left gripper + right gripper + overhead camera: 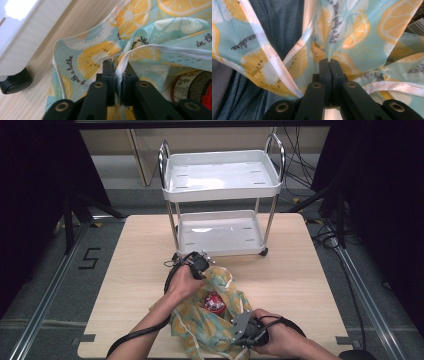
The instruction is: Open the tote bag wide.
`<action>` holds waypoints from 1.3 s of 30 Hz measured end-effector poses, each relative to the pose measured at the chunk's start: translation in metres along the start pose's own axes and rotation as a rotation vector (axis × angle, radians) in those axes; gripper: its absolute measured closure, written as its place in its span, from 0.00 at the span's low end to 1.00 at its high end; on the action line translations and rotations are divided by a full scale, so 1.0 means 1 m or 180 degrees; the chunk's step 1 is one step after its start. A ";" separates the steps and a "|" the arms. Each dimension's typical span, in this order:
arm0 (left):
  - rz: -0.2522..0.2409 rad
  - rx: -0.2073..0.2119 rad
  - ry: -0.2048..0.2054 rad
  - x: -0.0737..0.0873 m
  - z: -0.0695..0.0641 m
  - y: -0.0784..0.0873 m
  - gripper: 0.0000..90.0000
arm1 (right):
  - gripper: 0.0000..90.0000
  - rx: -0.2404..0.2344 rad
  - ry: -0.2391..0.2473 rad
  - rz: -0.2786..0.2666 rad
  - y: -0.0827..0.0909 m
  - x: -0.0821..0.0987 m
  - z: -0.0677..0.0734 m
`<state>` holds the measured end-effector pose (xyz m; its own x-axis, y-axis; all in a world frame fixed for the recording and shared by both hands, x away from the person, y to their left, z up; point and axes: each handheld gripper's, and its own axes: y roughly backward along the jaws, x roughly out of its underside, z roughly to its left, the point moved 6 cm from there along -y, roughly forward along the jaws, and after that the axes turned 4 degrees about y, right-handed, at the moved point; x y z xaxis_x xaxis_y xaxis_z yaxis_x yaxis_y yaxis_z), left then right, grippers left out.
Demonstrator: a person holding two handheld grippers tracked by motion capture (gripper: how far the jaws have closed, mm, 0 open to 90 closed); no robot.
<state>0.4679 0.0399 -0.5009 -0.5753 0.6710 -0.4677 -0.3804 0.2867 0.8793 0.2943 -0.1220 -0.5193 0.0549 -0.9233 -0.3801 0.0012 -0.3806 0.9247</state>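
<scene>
Both grippers [200, 265] [239, 340] clamped on fruit-print bag [200, 325], cart [220, 190] just beyond

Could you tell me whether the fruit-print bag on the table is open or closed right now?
Open. The bag gapes at the top between both grippers, and the red-lidded jar shows inside its mouth.

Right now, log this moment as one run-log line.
left gripper: pinching fruit-print bag edge, loosening | right gripper: shut on bag | red-lidded jar: inside bag | white cart: beyond
</scene>
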 end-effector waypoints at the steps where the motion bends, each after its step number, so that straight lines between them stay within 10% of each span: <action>1: -0.0026 -0.0010 0.0018 0.000 0.000 0.002 0.90 | 1.00 0.0011 0.0019 -0.0005 0.000 0.000 -0.001; 13: -0.0347 0.0035 0.0274 0.013 0.005 0.045 0.52 | 1.00 0.0045 0.0090 -0.0094 0.001 -0.003 -0.005; 31: -0.0402 0.0059 -0.0026 0.044 -0.002 0.101 0.50 | 1.00 0.0067 0.0000 -0.0106 0.001 -0.005 -0.005; 39: -0.0464 0.0528 -0.0294 0.064 -0.045 0.106 0.49 | 1.00 0.0084 0.0038 -0.0125 0.003 -0.006 -0.008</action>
<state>0.3582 0.0826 -0.4412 -0.4514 0.6718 -0.5874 -0.3262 0.4885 0.8093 0.3015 -0.1175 -0.5143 0.0673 -0.9070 -0.4157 -0.0226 -0.4179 0.9082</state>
